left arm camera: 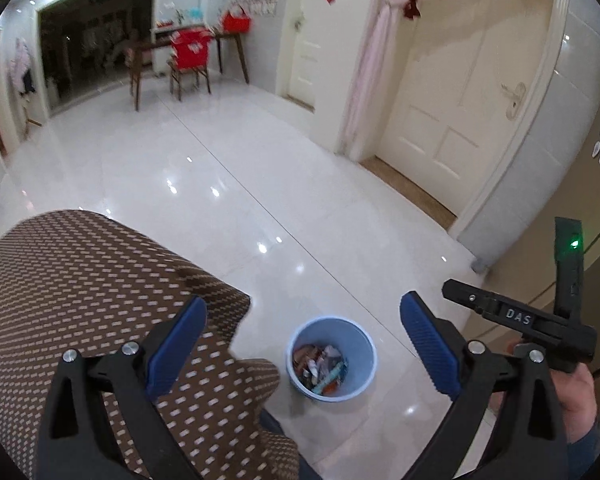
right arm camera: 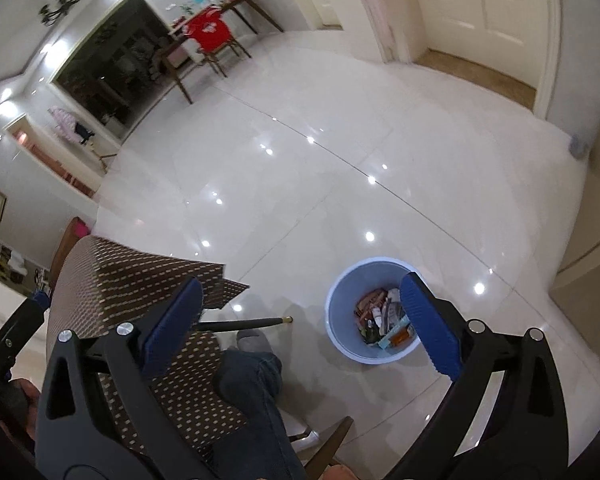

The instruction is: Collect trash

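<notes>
A light blue bin [left arm camera: 332,360] stands on the white tiled floor and holds several crumpled wrappers [left arm camera: 320,366]. It also shows in the right wrist view [right arm camera: 374,308], with the wrappers [right arm camera: 384,316] inside. My left gripper [left arm camera: 302,346] is open and empty, held high above the bin. My right gripper [right arm camera: 300,320] is open and empty too, also high above the floor, with its right finger pad [right arm camera: 428,320] overlapping the bin's rim in view. The right gripper's body [left arm camera: 540,320] shows at the right of the left wrist view.
A table with a brown dotted cloth [left arm camera: 84,312] is at the left, below the left finger; it also shows in the right wrist view [right arm camera: 140,276]. The person's leg in jeans [right arm camera: 256,392] is below. A cream door [left arm camera: 456,92] is on the right. A wooden table and chair with red cloth [left arm camera: 188,56] stand far back.
</notes>
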### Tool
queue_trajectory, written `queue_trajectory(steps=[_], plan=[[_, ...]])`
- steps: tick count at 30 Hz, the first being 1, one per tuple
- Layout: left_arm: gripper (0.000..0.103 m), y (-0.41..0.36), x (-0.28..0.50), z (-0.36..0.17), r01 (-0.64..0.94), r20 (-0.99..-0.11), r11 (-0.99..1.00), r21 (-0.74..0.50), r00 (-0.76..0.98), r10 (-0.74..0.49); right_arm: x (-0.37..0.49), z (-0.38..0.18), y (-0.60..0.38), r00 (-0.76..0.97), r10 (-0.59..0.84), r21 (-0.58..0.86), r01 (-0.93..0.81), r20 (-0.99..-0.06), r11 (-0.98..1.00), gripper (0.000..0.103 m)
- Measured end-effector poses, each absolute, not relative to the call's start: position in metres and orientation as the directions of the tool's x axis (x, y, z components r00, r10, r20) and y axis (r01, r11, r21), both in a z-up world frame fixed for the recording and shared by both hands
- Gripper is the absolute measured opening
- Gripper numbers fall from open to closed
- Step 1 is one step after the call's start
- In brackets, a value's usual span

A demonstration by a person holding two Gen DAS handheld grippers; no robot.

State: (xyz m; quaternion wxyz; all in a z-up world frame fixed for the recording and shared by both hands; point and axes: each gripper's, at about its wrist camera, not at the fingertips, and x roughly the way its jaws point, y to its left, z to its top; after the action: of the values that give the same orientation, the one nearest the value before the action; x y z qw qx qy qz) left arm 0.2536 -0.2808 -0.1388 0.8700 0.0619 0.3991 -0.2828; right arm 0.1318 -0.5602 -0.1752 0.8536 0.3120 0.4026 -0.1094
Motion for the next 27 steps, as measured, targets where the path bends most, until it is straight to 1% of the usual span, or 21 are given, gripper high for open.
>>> queue_trajectory(steps=[4, 7, 11, 14, 17, 20, 25, 27], plan=[[0.096, -0.254, 0.231, -0.119, 0.498, -0.664, 0.864, -0.074, 0.622, -0.416, 0.128, -0.150, -0.534, 0.680, 0.057, 0.423, 0.385, -0.731, 0.820, 0.097], [0.096, -0.233, 0.207, -0.107, 0.455, -0.588, 0.890, 0.005, 0.721, -0.366, 0.124, -0.135, -0.509, 0.699, 0.054, 0.399, 0.341, -0.713, 0.851, 0.097], [0.096, -0.207, 0.186, -0.098, 0.400, -0.551, 0.915, 0.043, 0.774, -0.313, 0.117, -0.114, -0.479, 0.722, 0.057, 0.366, 0.279, -0.689, 0.888, 0.097], [0.097, -0.182, 0.167, -0.094, 0.315, -0.522, 0.947, 0.063, 0.819, -0.238, 0.108, -0.094, -0.452, 0.738, 0.030, 0.309, 0.244, -0.674, 0.919, 0.097], [0.097, -0.159, 0.152, -0.088, 0.222, -0.490, 0.973, 0.055, 0.855, -0.168, 0.098, -0.078, -0.430, 0.763, 0.015, 0.269, 0.209, -0.646, 0.940, 0.097], [0.097, -0.132, 0.132, -0.080, 0.144, -0.480, 0.990, 0.007, 0.868, -0.123, 0.082, -0.059, -0.405, 0.801, 0.004, 0.227, 0.164, -0.599, 0.960, 0.097], [0.097, -0.104, 0.095, -0.062, 0.111, -0.438, 0.991, -0.070, 0.890, -0.130, 0.059, -0.039, -0.376, 0.843, 0.004, 0.177, 0.108, -0.537, 0.978, 0.097], [0.097, -0.097, 0.080, -0.055, 0.106, -0.414, 0.992, -0.072, 0.902, -0.127, 0.049, -0.030, -0.361, 0.862, 0.006, 0.149, 0.081, -0.507, 0.986, 0.097]])
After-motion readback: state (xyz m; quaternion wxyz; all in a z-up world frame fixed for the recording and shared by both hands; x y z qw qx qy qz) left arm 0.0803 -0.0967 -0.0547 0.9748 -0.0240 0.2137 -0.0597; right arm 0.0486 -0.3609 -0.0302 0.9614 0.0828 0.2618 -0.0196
